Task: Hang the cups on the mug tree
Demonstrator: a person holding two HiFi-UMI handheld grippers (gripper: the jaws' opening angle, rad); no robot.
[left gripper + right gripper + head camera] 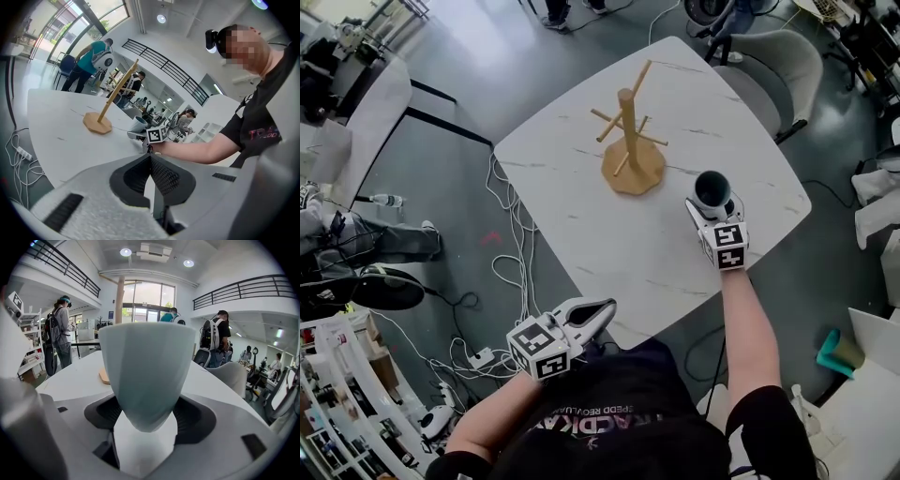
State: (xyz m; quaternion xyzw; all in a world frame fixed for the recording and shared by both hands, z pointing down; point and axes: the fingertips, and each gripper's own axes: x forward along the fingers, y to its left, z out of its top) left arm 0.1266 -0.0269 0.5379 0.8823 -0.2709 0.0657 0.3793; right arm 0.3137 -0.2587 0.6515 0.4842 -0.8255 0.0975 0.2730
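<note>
Wooden mug tree [630, 141] near cup [711, 190]; floor cables [517, 230].

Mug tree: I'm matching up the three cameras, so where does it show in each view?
Head view: mug tree at upper centre, standing on the table, up-left of the cup.
Left gripper view: mug tree left of centre, slanting in the picture, cup to its right.
Right gripper view: mostly hidden behind the cup; the base edge peeks out at the cup's left.
Shared landmark: the cup.
</note>
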